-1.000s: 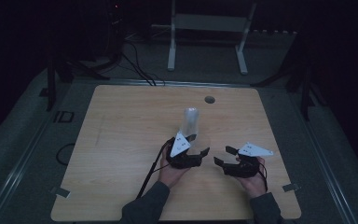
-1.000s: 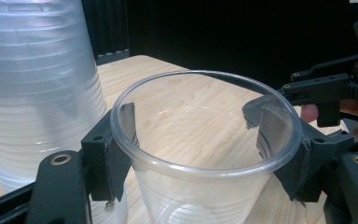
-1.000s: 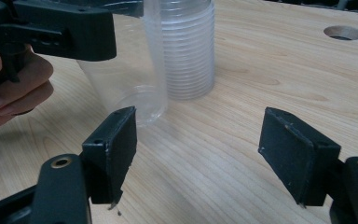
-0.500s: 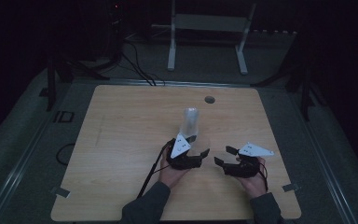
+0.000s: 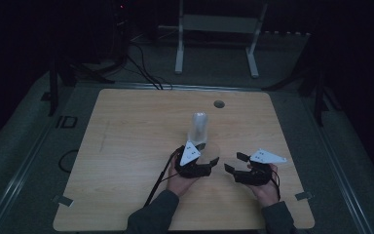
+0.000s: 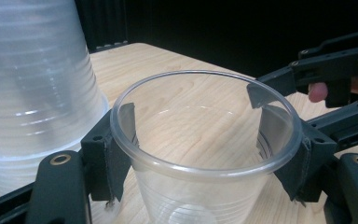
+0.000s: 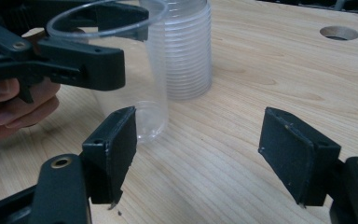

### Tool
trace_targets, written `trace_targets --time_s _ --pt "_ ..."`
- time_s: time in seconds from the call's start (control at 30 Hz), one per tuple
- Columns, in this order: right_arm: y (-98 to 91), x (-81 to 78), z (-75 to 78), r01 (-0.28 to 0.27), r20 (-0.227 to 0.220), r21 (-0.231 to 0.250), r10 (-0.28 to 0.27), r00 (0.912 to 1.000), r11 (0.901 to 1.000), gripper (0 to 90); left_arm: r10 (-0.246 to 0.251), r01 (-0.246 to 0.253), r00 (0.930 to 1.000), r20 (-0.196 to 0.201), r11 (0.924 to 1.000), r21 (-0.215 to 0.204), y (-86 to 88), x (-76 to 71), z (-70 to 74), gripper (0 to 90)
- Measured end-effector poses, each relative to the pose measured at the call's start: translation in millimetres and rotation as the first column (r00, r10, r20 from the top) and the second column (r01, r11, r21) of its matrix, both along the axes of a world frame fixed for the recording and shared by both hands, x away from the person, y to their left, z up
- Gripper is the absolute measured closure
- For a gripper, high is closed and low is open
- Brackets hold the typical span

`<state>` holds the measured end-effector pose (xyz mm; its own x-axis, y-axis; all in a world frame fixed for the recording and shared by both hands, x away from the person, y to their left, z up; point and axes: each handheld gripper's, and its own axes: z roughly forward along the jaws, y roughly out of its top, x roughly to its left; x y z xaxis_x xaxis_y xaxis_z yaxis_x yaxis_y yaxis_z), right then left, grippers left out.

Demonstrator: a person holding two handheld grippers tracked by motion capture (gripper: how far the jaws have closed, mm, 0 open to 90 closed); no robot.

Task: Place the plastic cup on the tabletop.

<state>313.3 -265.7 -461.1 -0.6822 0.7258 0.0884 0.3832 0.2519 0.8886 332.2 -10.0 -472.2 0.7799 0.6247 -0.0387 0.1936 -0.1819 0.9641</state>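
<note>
A clear plastic cup (image 6: 205, 186) stands upright between the pads of my left gripper (image 6: 205, 156), which is shut on it just under the rim. Its base (image 7: 149, 126) is at or just above the tabletop; I cannot tell which. Close behind it stands an upside-down stack of clear cups (image 5: 198, 127), also on the left in the left gripper view (image 6: 32, 93). My right gripper (image 7: 205, 154) sits to the right of the cup, open, with nothing but bare wood between its pads. From above, the left gripper (image 5: 208, 155) and right gripper (image 5: 235, 163) lie side by side near the table's front.
The wooden table (image 5: 126, 126) has a round cable hole (image 5: 219, 104) near its far edge. A white metal stand (image 5: 216, 29) and cables lie on the dark floor beyond. Tape tabs mark the front corners.
</note>
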Motion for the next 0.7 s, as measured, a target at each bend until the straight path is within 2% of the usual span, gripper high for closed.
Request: trace_targets --time_s 0.5,0.7 --pt "-0.2 -0.1 0.0 -0.001 0.0 0.001 0.001 1.0 1.0 27.4 0.008 -0.007 0.9999 -0.012 0.9999 0.009 -2.2 1.4 -6.3 28.4" --pt "-0.4 0.1 -0.2 0.0 0.001 0.001 0.0 1.0 1.0 27.3 0.003 -0.003 1.0 -0.009 0.9995 0.032 -4.6 1.8 -9.5 28.3"
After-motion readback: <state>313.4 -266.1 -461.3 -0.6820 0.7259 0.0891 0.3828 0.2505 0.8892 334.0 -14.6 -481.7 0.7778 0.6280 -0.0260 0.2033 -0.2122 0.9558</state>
